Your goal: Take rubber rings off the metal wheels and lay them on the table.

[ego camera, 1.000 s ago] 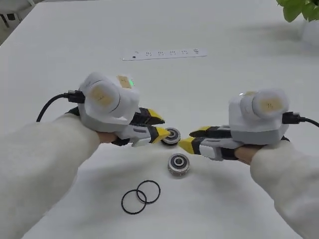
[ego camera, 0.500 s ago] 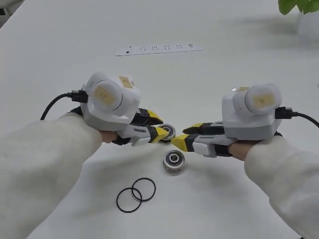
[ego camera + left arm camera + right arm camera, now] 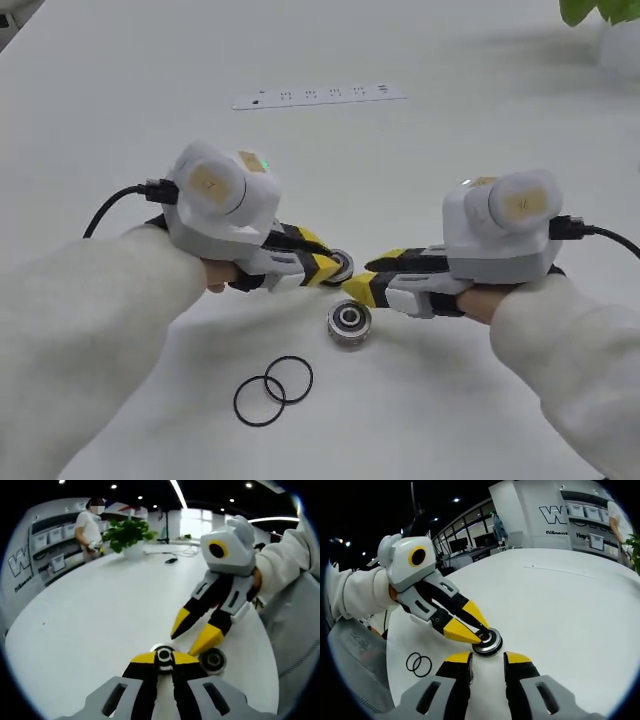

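Metal wheel (image 3: 489,642) number one is pinched between the tips of my left gripper (image 3: 477,629), low over the table (image 3: 450,60). I can't tell if it's touching the table. My right gripper (image 3: 183,643) is spread apart right beside it, holding nothing. The second wheel (image 3: 348,322) sits on the table close by, and two black rubber rings (image 3: 272,390) lie overlapping nearer me. My worry is the right tip skidding off the ring and popping the wheel out, since the left seems to have it only by the edge. For writing, there's a big "W" on the far wall (image 3: 552,514), and the rest is unreadable.
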